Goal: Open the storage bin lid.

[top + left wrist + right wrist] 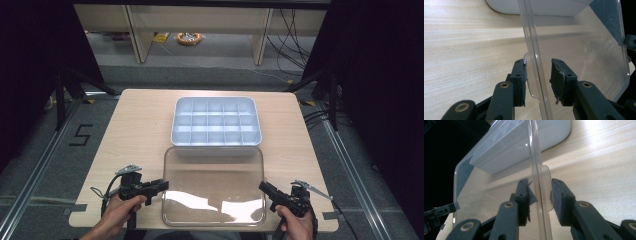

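Far left in the high view: a black "5" mark point(80, 135) on the grey floor, just off the desk's point(135, 130) left edge.

L hand point(122, 207) comes in at the near-left corner of the desk w/ the left tongs point(162, 186) pointing right, tips at the left edge of the clear lid point(212, 185). In the left gripper view, the left tongs point(537, 62) are narrow and straddle the lid's point(579, 45) rim. One pad is against the small tab on the edge, the other is just inside the rim, so the lid is gripped at that side.

Centre: the lid lies flat-on over the near half of the desk, approx. centred. Its far edge is right up against the front wall of the white compartment tray point(216, 99). Can't tell if the lid rests on the wood or is held just above it. The tray sits mid-desk, behind the lid.

Right: R hand point(295, 222) at the near-right corner, right tongs point(262, 186) pointing left at the lid's right edge. In the right gripper view, the right tongs point(540, 181) are also narrow, w/ the lid's point(499, 185) rim and tab between the pads, so it's gripped here too. The tray point(554, 135) is beyond, w/ the desk point(604, 165) to one side.
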`<action>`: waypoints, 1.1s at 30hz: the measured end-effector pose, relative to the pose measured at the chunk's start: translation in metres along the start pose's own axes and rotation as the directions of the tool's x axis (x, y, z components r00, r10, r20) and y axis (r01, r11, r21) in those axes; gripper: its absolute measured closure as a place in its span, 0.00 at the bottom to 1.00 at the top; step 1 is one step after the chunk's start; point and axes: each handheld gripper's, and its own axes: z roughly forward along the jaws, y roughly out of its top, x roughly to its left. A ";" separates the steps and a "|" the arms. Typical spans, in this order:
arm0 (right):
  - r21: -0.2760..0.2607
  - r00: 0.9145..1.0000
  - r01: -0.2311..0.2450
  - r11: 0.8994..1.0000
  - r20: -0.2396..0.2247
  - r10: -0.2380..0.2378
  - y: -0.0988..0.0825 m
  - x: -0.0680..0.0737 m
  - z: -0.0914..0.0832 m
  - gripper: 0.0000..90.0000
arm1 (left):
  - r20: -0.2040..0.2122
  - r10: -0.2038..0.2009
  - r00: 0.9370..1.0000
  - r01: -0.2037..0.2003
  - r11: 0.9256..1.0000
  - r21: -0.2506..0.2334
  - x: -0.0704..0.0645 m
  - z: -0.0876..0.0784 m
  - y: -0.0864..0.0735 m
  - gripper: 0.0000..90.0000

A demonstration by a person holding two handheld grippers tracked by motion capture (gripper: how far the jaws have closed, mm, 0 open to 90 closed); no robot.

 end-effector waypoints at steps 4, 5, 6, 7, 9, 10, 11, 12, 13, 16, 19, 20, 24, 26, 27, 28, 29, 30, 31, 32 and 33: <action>0.011 1.000 0.010 1.000 -0.006 -0.010 -0.002 -0.002 0.000 0.76 | 0.002 -0.009 1.000 0.009 1.000 0.010 0.001 0.003 -0.004 0.70; 0.008 1.000 0.013 1.000 0.015 -0.013 -0.002 -0.002 0.000 0.76 | 0.003 -0.013 1.000 0.013 1.000 0.013 0.000 0.003 -0.004 0.70; 0.009 1.000 0.015 1.000 0.023 -0.015 -0.003 -0.003 0.001 0.76 | 0.004 -0.008 1.000 0.008 1.000 0.018 0.000 0.003 -0.005 0.70; 0.014 1.000 -0.031 0.999 -0.002 0.031 -0.004 -0.001 0.001 0.76 | 0.003 -0.007 1.000 0.007 1.000 0.019 0.000 0.003 -0.005 0.70; 0.027 0.999 -0.036 0.999 -0.001 0.036 -0.005 -0.002 0.001 0.76 | 0.004 -0.012 1.000 0.011 1.000 0.022 0.001 0.004 -0.006 0.70; 0.028 0.999 -0.042 0.999 0.007 0.042 -0.005 -0.002 0.001 0.76 | 0.001 -0.012 1.000 0.012 1.000 0.024 0.001 0.004 -0.006 0.69; 0.029 1.000 -0.028 0.999 0.002 0.028 -0.005 -0.003 0.002 0.76 | -0.001 -0.013 1.000 0.013 0.999 0.029 0.002 0.005 -0.006 0.69; 0.025 1.000 0.002 1.000 0.011 -0.002 -0.005 -0.006 0.004 0.76 | -0.002 -0.012 1.000 0.012 0.999 0.035 0.002 0.005 -0.007 0.69; 0.028 1.000 0.010 1.000 0.011 -0.010 -0.006 -0.007 0.005 0.76 | -0.003 -0.016 1.000 0.016 0.999 0.037 0.002 0.006 -0.007 0.69; 0.051 0.999 -0.044 0.998 0.012 0.044 -0.007 -0.005 0.005 0.76 | -0.003 -0.018 1.000 0.018 0.999 0.049 0.003 0.007 -0.008 0.68; 0.043 1.000 0.010 0.999 0.014 -0.011 -0.007 -0.010 0.006 0.76 | -0.004 -0.021 1.000 0.021 0.998 0.052 0.004 0.008 -0.008 0.68; 0.051 1.000 -0.002 0.999 0.014 0.001 -0.007 -0.010 0.008 0.76 | -0.006 -0.020 1.000 0.020 0.998 0.056 0.004 0.009 -0.008 0.68; 0.075 0.998 -0.054 0.996 0.036 0.052 -0.007 -0.008 0.010 0.75 | -0.012 -0.019 1.000 0.019 0.998 0.059 0.005 0.011 -0.008 0.66; 0.069 0.998 0.021 0.997 0.054 -0.025 -0.006 -0.012 0.013 0.75 | -0.019 -0.014 1.000 0.015 0.998 0.066 0.006 0.014 -0.008 0.65; 0.079 0.999 -0.020 0.997 0.042 0.017 -0.006 -0.010 0.015 0.75 | -0.020 -0.014 1.000 0.015 0.998 0.068 0.007 0.014 -0.008 0.65; 0.101 0.996 -0.073 0.992 0.048 0.069 -0.006 -0.006 0.014 0.75 | -0.021 -0.010 1.000 0.012 0.997 0.070 0.007 0.015 -0.008 0.65; 0.084 0.998 0.023 0.996 0.057 -0.028 -0.005 -0.013 0.016 0.75 | -0.021 -0.010 1.000 0.012 0.997 0.070 0.007 0.015 -0.008 0.64; 0.085 0.998 -0.010 0.996 0.065 0.004 -0.006 -0.011 0.017 0.75 | -0.025 -0.014 1.000 0.015 0.997 0.074 0.007 0.016 -0.008 0.64; 0.085 0.998 -0.010 0.996 0.065 0.004 -0.006 -0.011 0.017 0.75 | -0.025 -0.014 1.000 0.015 0.997 0.074 0.007 0.016 -0.008 0.64; 0.092 0.997 0.027 0.995 0.066 -0.033 -0.005 -0.013 0.016 0.75 | -0.027 -0.014 1.000 0.016 0.997 0.076 0.007 0.017 -0.008 0.64; 0.105 0.998 -0.032 0.994 0.060 0.026 -0.006 -0.010 0.017 0.75 | -0.029 -0.015 0.999 0.017 0.997 0.079 0.007 0.017 -0.008 0.63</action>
